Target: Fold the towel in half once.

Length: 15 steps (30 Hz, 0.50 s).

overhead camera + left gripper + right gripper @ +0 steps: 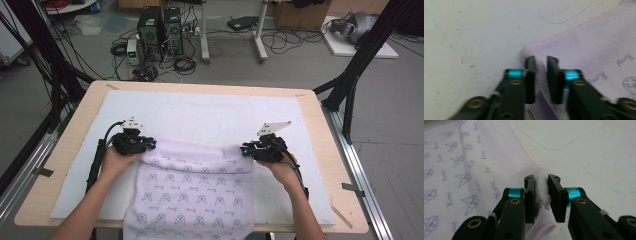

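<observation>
A lilac printed towel [192,192] hangs over the desk's [320,117] near edge, spread on a white mat [200,112]. The left gripper [150,145] has its jaws nearly closed, apparently pinching the towel's far left corner; the right gripper [246,150] clamps the far right corner.

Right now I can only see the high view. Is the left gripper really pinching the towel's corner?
Observer: Yes. In the left gripper view the left gripper has the towel's stitched hem squeezed between its jaws.
Operator: And the other one?
Observer: The right gripper clamps a fluffy bunched corner, with hem poking out below.
Operator: What are the little drawings on it?
Observer: Up close in the right gripper view, they look like small pointy-eared faces with scribbly writing beside them.
</observation>
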Each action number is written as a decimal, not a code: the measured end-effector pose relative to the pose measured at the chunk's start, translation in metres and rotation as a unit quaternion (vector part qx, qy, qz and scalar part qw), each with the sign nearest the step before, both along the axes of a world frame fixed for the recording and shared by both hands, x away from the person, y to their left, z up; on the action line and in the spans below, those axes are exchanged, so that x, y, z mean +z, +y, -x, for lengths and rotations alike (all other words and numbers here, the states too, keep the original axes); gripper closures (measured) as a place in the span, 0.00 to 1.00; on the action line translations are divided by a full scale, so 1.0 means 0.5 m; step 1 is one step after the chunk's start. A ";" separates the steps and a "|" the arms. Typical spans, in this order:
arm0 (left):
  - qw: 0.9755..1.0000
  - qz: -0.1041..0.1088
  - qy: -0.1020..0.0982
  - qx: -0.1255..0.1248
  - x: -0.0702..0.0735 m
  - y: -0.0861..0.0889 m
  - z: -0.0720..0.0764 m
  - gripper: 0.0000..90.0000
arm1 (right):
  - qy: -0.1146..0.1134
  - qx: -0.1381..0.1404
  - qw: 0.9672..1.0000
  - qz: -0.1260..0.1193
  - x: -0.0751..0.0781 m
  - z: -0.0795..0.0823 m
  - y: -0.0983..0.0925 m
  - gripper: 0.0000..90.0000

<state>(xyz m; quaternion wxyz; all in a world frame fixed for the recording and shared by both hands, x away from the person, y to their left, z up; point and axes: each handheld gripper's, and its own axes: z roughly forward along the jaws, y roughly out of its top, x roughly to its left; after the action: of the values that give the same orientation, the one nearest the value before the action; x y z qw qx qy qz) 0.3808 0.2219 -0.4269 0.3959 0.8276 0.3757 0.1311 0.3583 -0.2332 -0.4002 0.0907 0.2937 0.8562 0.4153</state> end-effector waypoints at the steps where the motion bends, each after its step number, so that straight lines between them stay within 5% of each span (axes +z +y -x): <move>1: 1.000 0.001 -0.004 0.001 0.003 0.002 0.002 0.95 | 0.001 0.000 1.000 -0.001 0.001 0.001 0.001 0.84; 5: 0.999 0.021 -0.035 0.008 0.031 0.019 0.022 0.95 | -0.012 0.007 1.000 -0.004 0.010 0.011 0.002 0.85; 9: 0.996 0.048 -0.077 0.002 0.073 0.034 0.065 0.94 | -0.033 0.013 0.999 -0.014 0.033 0.037 0.000 0.85; 15: 0.992 0.069 -0.097 -0.038 0.082 0.071 0.198 0.94 | -0.062 0.049 0.996 -0.041 0.056 0.131 -0.012 0.85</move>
<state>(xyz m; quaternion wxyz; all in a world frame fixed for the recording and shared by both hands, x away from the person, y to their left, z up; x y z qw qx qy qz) 0.2820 0.2573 -0.3860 0.4916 0.7953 0.3116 0.1695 0.2928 -0.2391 -0.3720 0.1110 0.2285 0.8448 0.4709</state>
